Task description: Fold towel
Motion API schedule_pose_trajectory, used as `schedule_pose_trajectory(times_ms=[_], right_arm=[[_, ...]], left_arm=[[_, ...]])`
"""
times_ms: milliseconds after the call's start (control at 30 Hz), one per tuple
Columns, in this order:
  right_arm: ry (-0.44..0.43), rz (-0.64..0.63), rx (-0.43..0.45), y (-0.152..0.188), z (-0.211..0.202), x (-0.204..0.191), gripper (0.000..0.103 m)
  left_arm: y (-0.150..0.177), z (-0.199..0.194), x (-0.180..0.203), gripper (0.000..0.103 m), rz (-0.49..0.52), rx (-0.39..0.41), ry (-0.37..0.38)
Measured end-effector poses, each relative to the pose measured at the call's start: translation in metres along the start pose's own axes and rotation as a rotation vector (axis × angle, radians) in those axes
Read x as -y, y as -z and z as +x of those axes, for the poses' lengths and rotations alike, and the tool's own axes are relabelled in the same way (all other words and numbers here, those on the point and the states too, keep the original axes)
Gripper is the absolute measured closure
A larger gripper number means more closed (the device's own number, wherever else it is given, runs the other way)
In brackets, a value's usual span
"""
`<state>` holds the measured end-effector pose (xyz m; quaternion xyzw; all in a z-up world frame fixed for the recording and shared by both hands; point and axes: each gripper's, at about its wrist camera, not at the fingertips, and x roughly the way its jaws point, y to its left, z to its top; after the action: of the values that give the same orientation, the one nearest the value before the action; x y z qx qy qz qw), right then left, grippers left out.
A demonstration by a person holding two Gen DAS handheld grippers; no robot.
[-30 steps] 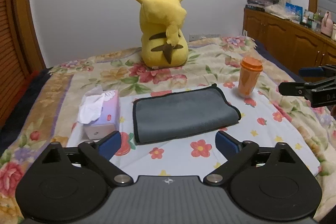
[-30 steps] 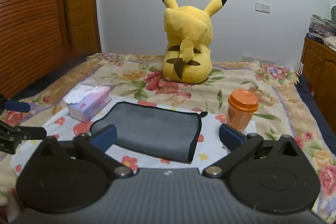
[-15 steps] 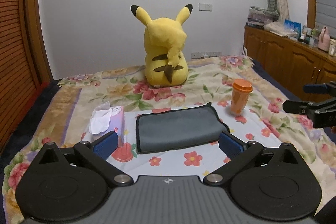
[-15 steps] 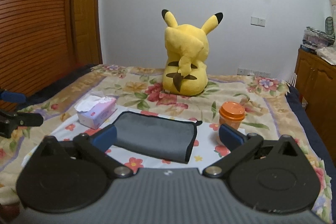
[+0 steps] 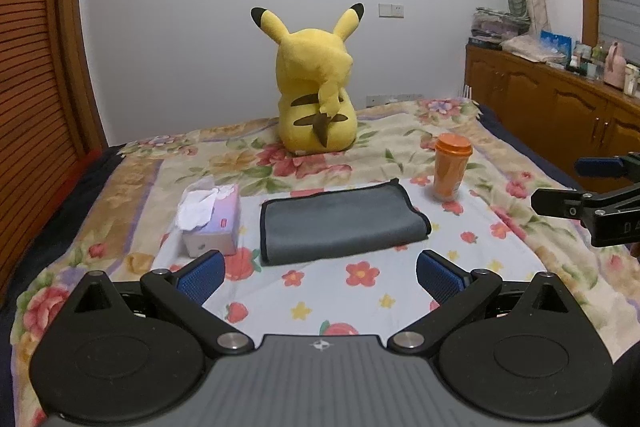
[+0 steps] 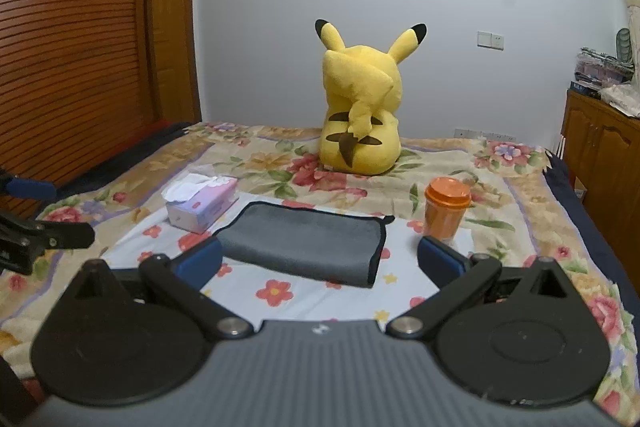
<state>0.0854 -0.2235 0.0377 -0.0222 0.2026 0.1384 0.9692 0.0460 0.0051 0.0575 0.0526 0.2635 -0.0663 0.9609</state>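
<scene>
A grey towel with black trim (image 5: pixel 340 223) lies folded flat on the white flowered cloth (image 5: pixel 360 291) on the bed; it also shows in the right wrist view (image 6: pixel 308 243). My left gripper (image 5: pixel 320 277) is open and empty, held back from the towel's near edge. My right gripper (image 6: pixel 320 263) is open and empty, also short of the towel. The right gripper shows at the right edge of the left wrist view (image 5: pixel 576 187); the left gripper shows at the left edge of the right wrist view (image 6: pixel 48 215).
A tissue box (image 5: pixel 210 223) stands left of the towel. An orange cup with lid (image 5: pixel 452 167) stands to its right. A yellow plush toy (image 5: pixel 316 95) sits behind. A wooden cabinet (image 5: pixel 560 107) is at the right, a slatted wooden door (image 6: pixel 80 47) at the left.
Both grippers have drawn back and up from the towel, so the bed looks smaller and farther. The towel has not moved. Both stay open.
</scene>
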Motion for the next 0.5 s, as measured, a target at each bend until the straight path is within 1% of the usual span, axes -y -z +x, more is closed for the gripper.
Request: schedule_pose_trajectory(times_ms=[367, 500], right_arm=[[-0.001, 0.013, 0.002, 0.020, -0.010, -0.009, 0.000], [0.004, 0.013, -0.004, 0.028, -0.009, -0.010, 0.000]], left_arm=[[0.037, 0.002, 0.007, 0.000, -0.022, -0.040, 0.001], [0.050, 0.005, 0.008, 0.000, -0.044, -0.041, -0.035]])
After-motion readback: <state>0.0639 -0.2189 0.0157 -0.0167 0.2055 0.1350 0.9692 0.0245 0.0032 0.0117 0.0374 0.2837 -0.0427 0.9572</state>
